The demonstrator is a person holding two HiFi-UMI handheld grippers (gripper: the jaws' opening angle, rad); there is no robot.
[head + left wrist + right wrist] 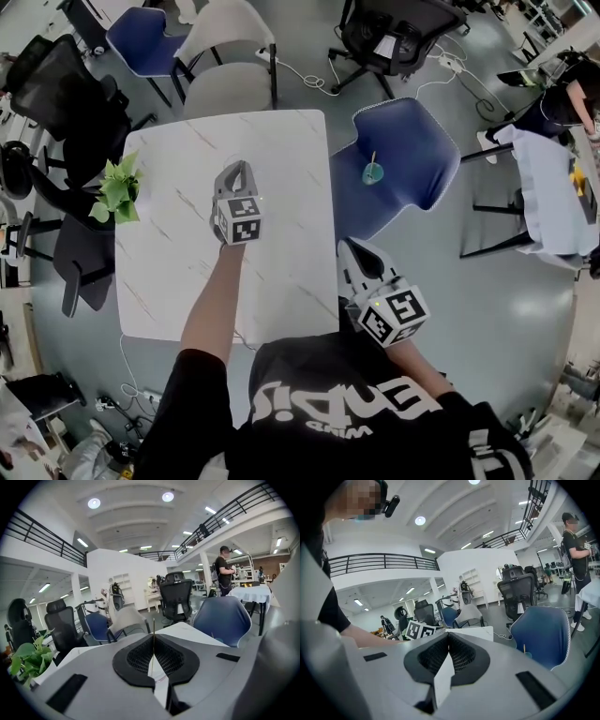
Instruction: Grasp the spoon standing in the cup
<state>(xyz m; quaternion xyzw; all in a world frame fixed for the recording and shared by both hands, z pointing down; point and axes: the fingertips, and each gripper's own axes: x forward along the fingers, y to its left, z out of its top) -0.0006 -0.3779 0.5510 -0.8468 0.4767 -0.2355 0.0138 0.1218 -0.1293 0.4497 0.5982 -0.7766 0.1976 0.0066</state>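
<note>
left tool (236, 169) hangs mid-frame over the bench (281, 141), jaws together on nothing, right tool (349, 247) lower right likewise closed and empty, and the spoon (372, 158) stands in the cup (373, 174) on the blue chair seat (412, 141) right of centre, so i'd spread the right tool's jaws before nearing the handle.

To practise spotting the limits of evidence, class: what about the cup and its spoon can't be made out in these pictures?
- Spoon: head view, too small; only a thin handle shows, its bowl hidden inside the cup.
- Cup's contents: head view, too small to tell.
- Cup in the right gripper view: mostly hidden behind the body of the right claw; only the spoon's tip shows.
</note>
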